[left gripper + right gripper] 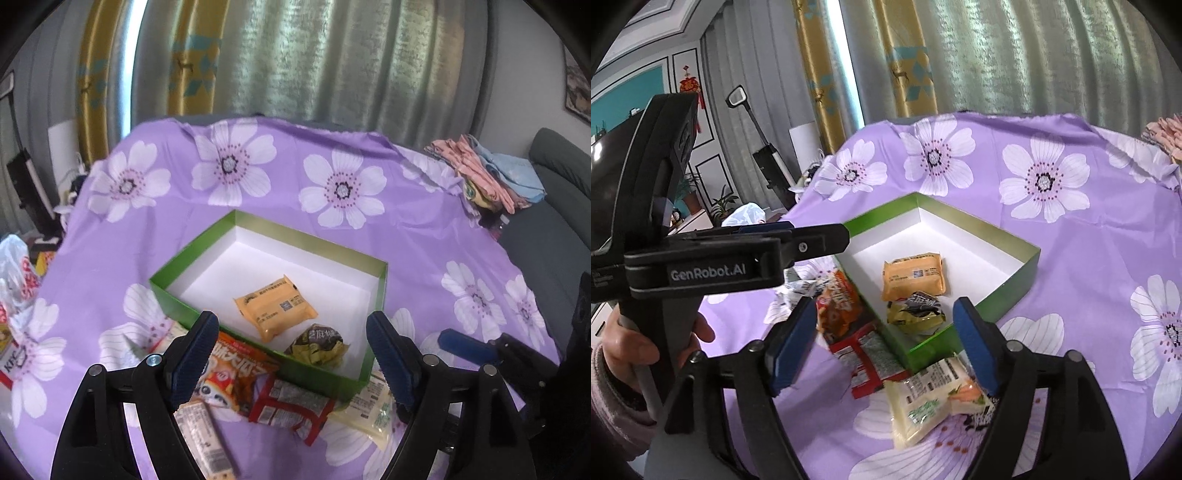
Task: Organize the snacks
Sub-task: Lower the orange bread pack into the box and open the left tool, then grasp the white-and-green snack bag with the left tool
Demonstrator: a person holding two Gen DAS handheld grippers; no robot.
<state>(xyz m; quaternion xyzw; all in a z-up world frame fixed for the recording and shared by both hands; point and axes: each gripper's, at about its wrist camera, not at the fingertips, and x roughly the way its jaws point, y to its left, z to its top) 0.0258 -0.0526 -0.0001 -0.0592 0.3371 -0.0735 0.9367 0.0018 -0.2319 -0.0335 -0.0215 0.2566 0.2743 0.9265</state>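
On purple floral tablecloth (295,177), green box (177,295), curtains (332,55) behind, both grippers spread, empty.

A home living room: long curtains (1015,55), a grey sofa (554,206), potted plants (720,203), folded laundry (491,173).

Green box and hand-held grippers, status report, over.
Left hand-held gripper and right hand-held gripper open, empty. Green box holds orange packet and dark crumpled packet. Nothing blocking.
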